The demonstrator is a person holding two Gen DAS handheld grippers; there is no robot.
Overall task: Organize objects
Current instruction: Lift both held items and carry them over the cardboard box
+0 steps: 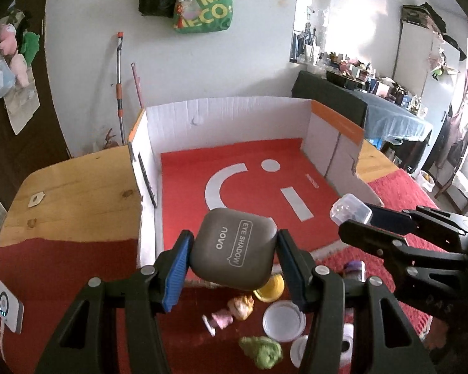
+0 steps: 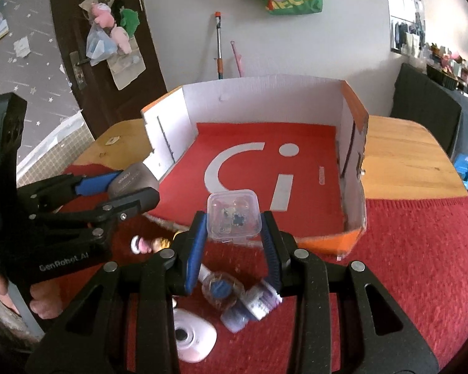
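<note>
Our left claw (image 1: 234, 260) is clamped on the grey eye shadow case (image 1: 234, 249), and the right claw (image 2: 234, 243) grips a small clear plastic box (image 2: 234, 215). We hold both just above the near edge of the open cardboard tray (image 2: 265, 96), with small toys and bottles scattered on the red cloth (image 2: 405, 249) over the tabletop (image 2: 405, 155).

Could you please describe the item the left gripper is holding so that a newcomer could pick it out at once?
Start at the open cardboard box with white walls and a red floor. Just in front of its near edge, the left gripper clamps a rounded-square grey case between blue pads. It is opaque and printed "EYE SHADOW", unlike the small clear plastic box in the right gripper.
</note>
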